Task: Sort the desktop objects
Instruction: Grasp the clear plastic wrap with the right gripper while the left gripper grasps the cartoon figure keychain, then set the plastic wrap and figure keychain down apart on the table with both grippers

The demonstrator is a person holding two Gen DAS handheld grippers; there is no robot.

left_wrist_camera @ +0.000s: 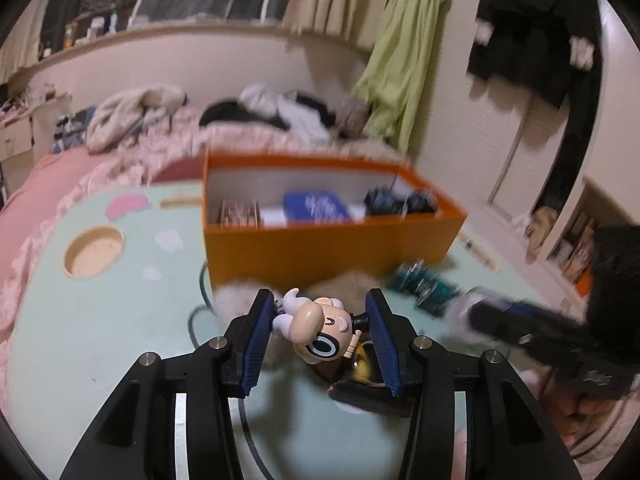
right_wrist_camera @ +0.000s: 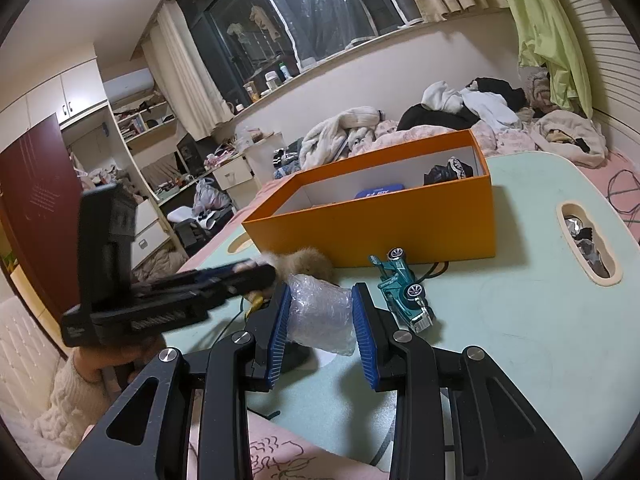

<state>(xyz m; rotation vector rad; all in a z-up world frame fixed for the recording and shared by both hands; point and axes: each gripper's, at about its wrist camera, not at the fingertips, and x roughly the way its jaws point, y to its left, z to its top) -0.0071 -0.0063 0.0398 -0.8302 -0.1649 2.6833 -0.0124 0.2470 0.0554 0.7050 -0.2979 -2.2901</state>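
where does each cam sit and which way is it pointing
Left wrist: on the left gripper, facing a figurine between its fingers, the orange box beyond; right gripper at right.
Right wrist: on the right gripper, facing bubble wrap and a toy car; left gripper and sleeve at left.
Shared: box, car, table.

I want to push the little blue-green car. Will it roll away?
Probably not yet: the toy car lies tipped on its side, wheels off the pale green table. It would likely slide. Set upright, it could roll easily on that smooth top.
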